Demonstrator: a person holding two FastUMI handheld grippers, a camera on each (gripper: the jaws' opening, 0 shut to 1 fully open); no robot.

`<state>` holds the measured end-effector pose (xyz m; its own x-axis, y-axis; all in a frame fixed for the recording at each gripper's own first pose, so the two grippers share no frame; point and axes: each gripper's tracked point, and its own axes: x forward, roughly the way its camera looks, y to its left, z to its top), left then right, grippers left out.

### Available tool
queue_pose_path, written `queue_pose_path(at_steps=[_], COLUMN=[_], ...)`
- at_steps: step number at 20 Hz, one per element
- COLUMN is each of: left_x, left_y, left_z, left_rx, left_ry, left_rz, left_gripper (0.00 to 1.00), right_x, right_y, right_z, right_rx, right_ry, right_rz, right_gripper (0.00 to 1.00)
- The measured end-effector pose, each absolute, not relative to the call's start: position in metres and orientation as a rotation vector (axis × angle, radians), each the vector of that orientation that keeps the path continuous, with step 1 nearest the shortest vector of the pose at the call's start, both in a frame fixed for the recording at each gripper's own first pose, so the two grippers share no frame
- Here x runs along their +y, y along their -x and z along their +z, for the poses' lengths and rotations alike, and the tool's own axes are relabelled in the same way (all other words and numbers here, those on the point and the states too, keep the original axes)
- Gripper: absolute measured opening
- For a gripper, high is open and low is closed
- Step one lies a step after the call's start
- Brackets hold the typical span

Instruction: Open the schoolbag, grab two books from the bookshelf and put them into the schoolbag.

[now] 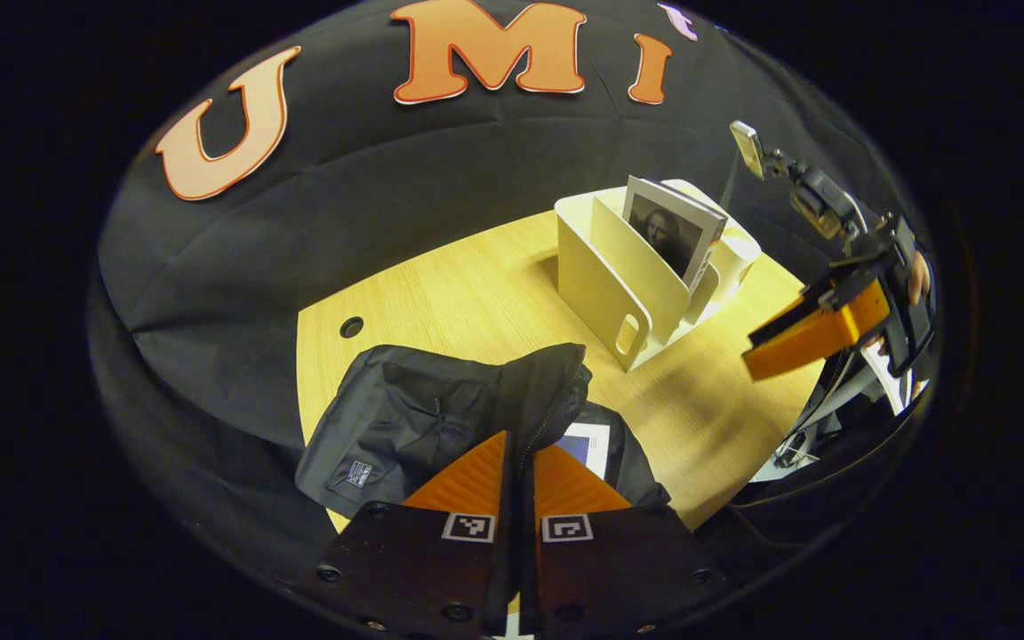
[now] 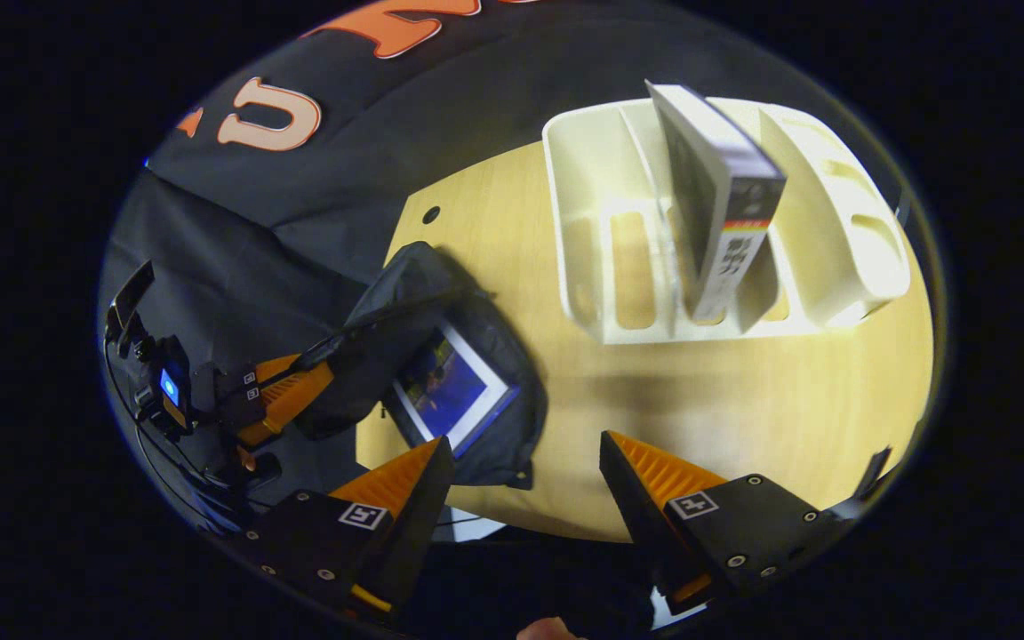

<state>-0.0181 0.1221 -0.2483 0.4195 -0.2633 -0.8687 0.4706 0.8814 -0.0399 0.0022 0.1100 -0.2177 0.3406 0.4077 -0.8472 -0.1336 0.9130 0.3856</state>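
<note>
Your left gripper (image 1: 519,462) was clamped on the schoolbag (image 2: 441,356) flap, holding it open on the table (image 2: 565,462) with one book (image 2: 450,391) inside. Your right gripper (image 2: 525,462) hung spread apart, near the bookshelf (image 2: 583,222) where the second book (image 2: 716,196) stood.

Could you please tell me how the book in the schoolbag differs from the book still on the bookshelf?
The book in the schoolbag lies flat, its blue, white-bordered cover facing up; the book on the bookshelf stands upright between the dividers of the white bookshelf. The first sits inside the open black schoolbag, whose flap the left hand-held gripper pinches; the second stands free, untouched by the open right hand-held gripper. Both rest above the same wooden table.
</note>
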Motion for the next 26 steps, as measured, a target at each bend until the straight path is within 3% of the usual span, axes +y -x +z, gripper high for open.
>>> queue_pose_path(at_steps=[10,20,22,26], left_x=[0.119,0.122,0.123,0.124], left_y=[0.015,0.014,0.015,0.014], left_z=[-0.260,-0.262,-0.262,-0.263], left_rx=[1.089,1.142,1.146,1.152], left_ry=[-0.176,-0.181,-0.185,-0.199], left_rz=[-0.396,-0.319,-0.312,-0.311], left_gripper=[0.05,0.05,0.05,0.05], right_x=[0.008,0.010,0.010,0.002], right_y=[-0.113,-0.189,-0.194,-0.203], right_z=[-0.151,-0.202,-0.211,-0.220], right_rx=[1.131,1.301,1.329,1.344], right_ry=[0.032,-0.012,-0.038,-0.040], right_rz=[0.233,0.186,0.163,0.090], right_gripper=[0.99,0.98,0.90,0.59])
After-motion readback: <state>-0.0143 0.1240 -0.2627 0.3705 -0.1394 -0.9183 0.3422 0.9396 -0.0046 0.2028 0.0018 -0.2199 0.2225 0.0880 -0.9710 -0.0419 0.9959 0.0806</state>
